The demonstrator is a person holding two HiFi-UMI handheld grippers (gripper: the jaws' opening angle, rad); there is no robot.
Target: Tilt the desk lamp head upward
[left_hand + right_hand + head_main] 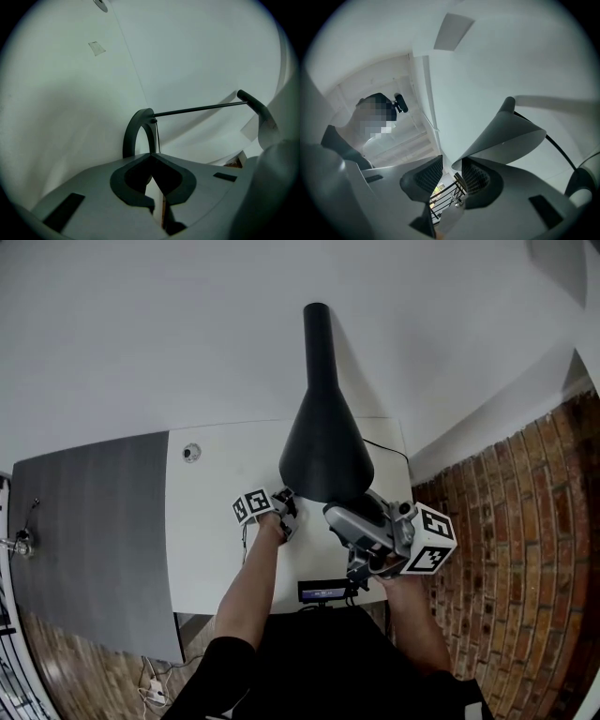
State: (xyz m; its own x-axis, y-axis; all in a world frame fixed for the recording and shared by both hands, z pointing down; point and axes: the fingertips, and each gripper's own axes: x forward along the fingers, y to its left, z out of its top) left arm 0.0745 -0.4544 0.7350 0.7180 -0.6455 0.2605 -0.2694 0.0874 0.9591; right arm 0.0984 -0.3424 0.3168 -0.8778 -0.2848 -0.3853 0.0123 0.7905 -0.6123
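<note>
The black cone-shaped lamp head (323,446) points up toward me over the white desk (211,549). At the head's lower left edge, my left gripper (286,512) is low down. In the left gripper view its jaws (151,157) meet at the tips on the lamp's dark ring (136,129), from which a thin rod (201,108) runs right. My right gripper (339,515) sits under the head's right rim. In the right gripper view its jaws (451,176) stand a little apart. The shade's rim (501,136) lies against the right pad.
A black cable (389,448) runs off the desk's far right corner. A small round fitting (191,453) sits at the desk's far left, a small dark device (323,593) at its near edge. A grey panel (84,540) lies left; brick (525,549) lies right.
</note>
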